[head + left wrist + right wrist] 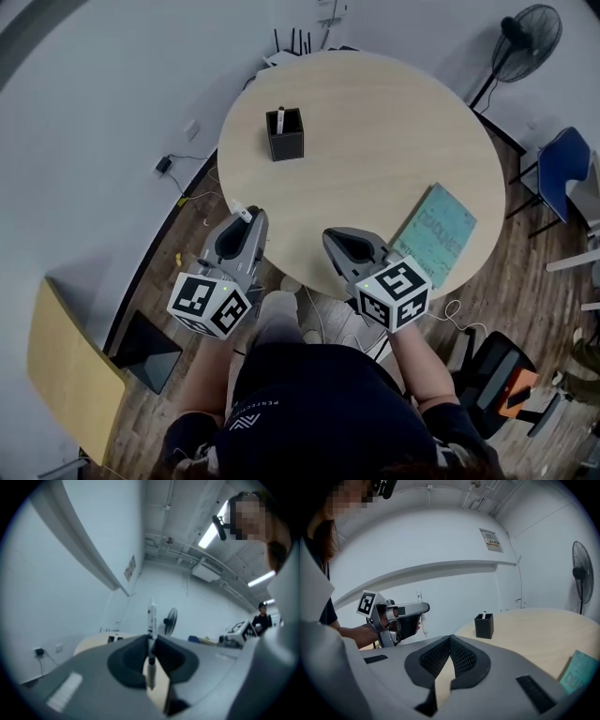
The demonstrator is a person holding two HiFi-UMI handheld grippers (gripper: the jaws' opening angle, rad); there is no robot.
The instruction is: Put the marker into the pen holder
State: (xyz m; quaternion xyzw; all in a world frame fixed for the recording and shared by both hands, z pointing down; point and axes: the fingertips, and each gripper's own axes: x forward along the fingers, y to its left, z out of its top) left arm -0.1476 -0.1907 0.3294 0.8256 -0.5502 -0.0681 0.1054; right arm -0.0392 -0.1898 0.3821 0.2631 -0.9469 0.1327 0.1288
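A white marker is clamped crosswise in my left gripper, just off the round table's near left edge. In the left gripper view the marker stands upright between the shut jaws of that gripper. The black pen holder stands on the far left part of the table, well beyond the gripper, with another white pen in it. My right gripper is shut and empty at the table's near edge. The right gripper view shows the pen holder ahead and the left gripper with its marker.
A teal book lies on the round wooden table at the near right. A standing fan and a blue chair are beyond the table on the right. Cables run on the floor at the left.
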